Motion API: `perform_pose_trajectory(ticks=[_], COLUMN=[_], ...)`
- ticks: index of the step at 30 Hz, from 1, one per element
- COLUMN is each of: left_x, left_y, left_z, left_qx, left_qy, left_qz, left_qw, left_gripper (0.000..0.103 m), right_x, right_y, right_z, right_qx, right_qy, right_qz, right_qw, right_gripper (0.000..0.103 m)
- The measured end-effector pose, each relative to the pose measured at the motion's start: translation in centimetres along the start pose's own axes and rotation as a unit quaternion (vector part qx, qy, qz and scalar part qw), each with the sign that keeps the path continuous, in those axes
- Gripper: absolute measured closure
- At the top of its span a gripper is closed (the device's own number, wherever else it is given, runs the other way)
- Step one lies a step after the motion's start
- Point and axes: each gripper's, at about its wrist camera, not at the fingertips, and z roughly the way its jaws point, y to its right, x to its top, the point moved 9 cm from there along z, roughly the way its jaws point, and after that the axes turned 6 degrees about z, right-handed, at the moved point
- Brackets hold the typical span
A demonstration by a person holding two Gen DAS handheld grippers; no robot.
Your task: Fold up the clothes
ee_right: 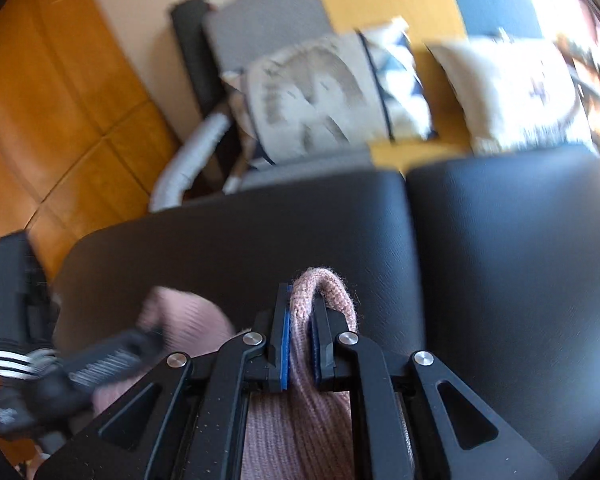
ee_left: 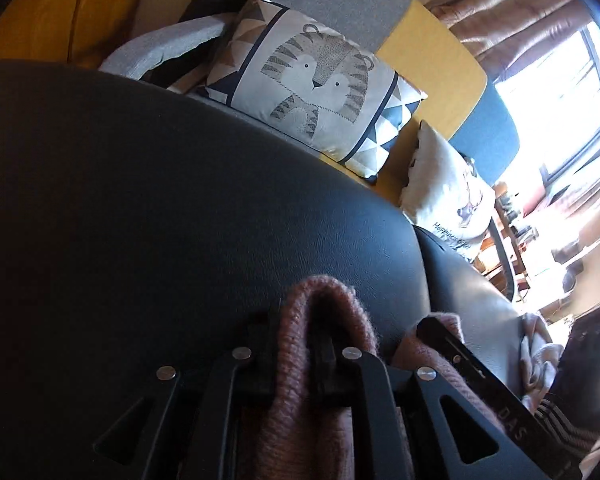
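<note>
The pink knit garment (ee_left: 324,360) is clamped by the left gripper (ee_left: 300,344) and the right gripper (ee_right: 302,344), above the black cushion (ee_right: 260,232).

Left gripper (ee_left: 300,344) angled downward, jaws nearly together, pinching a fold of pink knit (ee_left: 320,320), right gripper (ee_right: 302,332) likewise tilted down, blue-padded fingers (ee_right: 285,344) clamped on the same pink knit, each gripper visible at the other's near side
</note>
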Motion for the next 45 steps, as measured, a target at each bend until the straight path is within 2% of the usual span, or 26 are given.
perform_pose_trajectory(ticks=[2,5,7,9,11,13,16,19,24,29,33,34,36,39,43,45], left_x=[0.6,0.8,0.6,0.7,0.6,0.4,-1.3,-4.7,-11.7,-16.9,-18.9,-19.2,-19.7,-20.3,-19.8,-19.4], left_y=[0.4,0.9,1.2,1.2,0.9,0.6,-0.2,-1.2,-3.2,-4.4,-4.9,-5.0,-5.1,-4.8,-4.5,-4.5], left_z=[0.5,0.4,-0.7,-2.7,-5.1,-7.5,-10.3,-12.0,-13.0,-14.2,-15.7,-15.8,-15.9,-14.5,-13.6,-13.1], left_qx=[0.012,0.026,0.015,-0.012,-0.020,-0.024,-0.013,-0.005,0.010,0.014,0.024,0.025,0.027,0.017,0.027,0.033], left_qy=[-0.006,-0.031,-0.043,-0.026,-0.008,0.011,0.026,0.021,-0.006,-0.007,-0.001,-0.002,-0.003,-0.008,0.014,0.020], left_qz=[0.023,0.041,0.037,0.025,0.021,0.023,0.047,0.066,0.085,0.091,0.096,0.097,0.100,0.108,0.124,0.123], left_qw=[0.9996,0.9984,0.9983,0.9993,0.9996,0.9994,0.9985,0.9976,0.9963,0.9957,0.9951,0.9949,0.9946,0.9940,0.9918,0.9916], left_gripper=[0.090,0.087,0.087,0.087,0.086,0.086,0.086,0.086,0.086,0.086,0.085,0.082,0.081,0.080,0.074,0.073], right_x=[0.4,0.5,0.9,1.4,1.7,1.1,-1.7,-5.2,-11.5,-17.1,-20.1,-20.8,-21.7,-22.4,-23.2,-23.1], right_y=[0.7,0.6,0.4,0.2,0.0,0.2,0.3,1.1,1.4,-0.7,-2.6,-3.0,-3.5,-3.7,-3.1,-3.1], right_z=[0.5,0.3,-1.1,-3.6,-6.6,-9.5,-13.0,-15.4,-17.1,-17.1,-17.1,-17.0,-16.4,-15.2,-13.7,-13.5], right_qx=[0.002,0.006,0.008,0.019,0.036,0.045,0.046,0.036,0.043,0.042,0.043,0.040,0.022,0.010,-0.002,-0.007], right_qy=[-0.004,-0.022,-0.023,-0.006,0.015,0.031,0.045,0.043,0.023,-0.004,-0.016,-0.019,-0.021,-0.032,-0.037,-0.023], right_qz=[0.023,0.021,0.012,0.003,-0.002,-0.002,-0.006,-0.002,0.012,-0.036,-0.081,-0.094,-0.121,-0.130,-0.133,-0.142], right_qw=[1.000,1.000,1.000,1.000,0.999,0.999,0.998,0.998,0.999,0.998,0.996,0.995,0.992,0.991,0.990,0.990], right_gripper=[0.094,0.093,0.091,0.085,0.061,0.048,0.047,0.047,0.047,0.047,0.047,0.047,0.047,0.047,0.047,0.058])
